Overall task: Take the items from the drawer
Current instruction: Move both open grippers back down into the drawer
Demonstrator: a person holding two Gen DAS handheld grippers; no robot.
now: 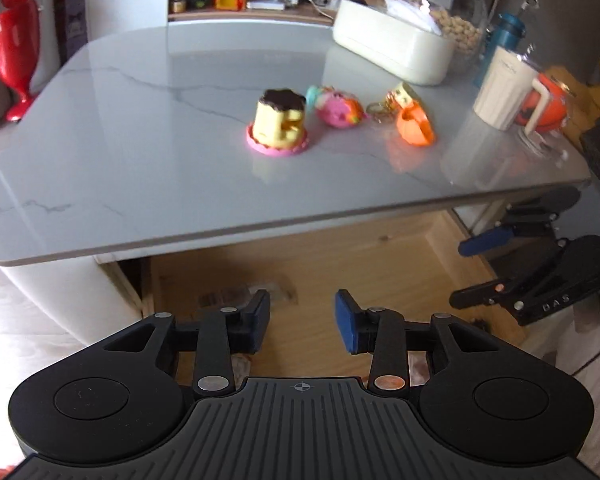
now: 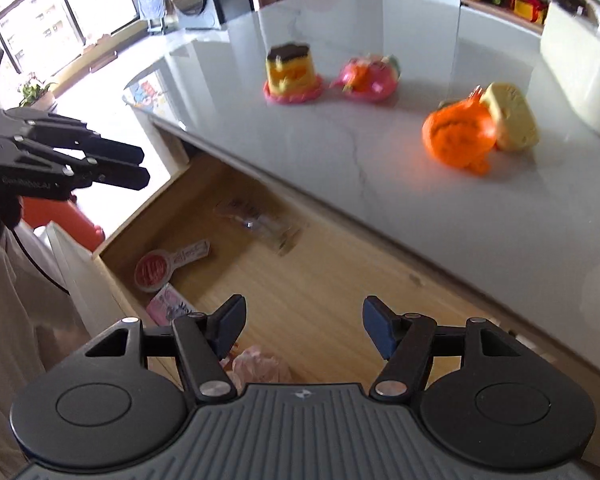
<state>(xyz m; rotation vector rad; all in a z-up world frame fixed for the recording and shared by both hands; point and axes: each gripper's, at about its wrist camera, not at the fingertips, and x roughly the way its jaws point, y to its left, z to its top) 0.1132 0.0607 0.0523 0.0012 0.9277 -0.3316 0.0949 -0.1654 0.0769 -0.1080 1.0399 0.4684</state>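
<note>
Marble table (image 1: 140,128) fills upper part of both views, glossy, grey veins. Wooden drawer (image 2: 320,292) pulled open under its near edge, floor mostly bare.

On table: white box (image 1: 392,46) with clear dome lid at 1 o'clock in left view, white mug (image 1: 502,88) at 2 o'clock. Three toys in a row mid-table: yellow pudding toy (image 1: 279,122) on pink base, upright; pink round toy (image 1: 337,107) just beside it at its 3 o'clock; orange toy (image 2: 458,138) touching a yellow block (image 2: 510,116), further right, apart from the other two.

Left gripper (image 1: 302,320) over drawer front, jaws apart, nothing between them. Right gripper (image 2: 303,328) over drawer, jaws wide apart, empty. Each shows in the other's view, at 3 o'clock and 9 o'clock.

Still in drawer: clear plastic item (image 2: 260,224), blurred, at back near table edge; red round tag (image 2: 156,270) at left wall, 9 o'clock; pink packet (image 2: 168,306) just below it; pale pink crumpled item (image 2: 260,366) near front, partly hidden by right gripper.
</note>
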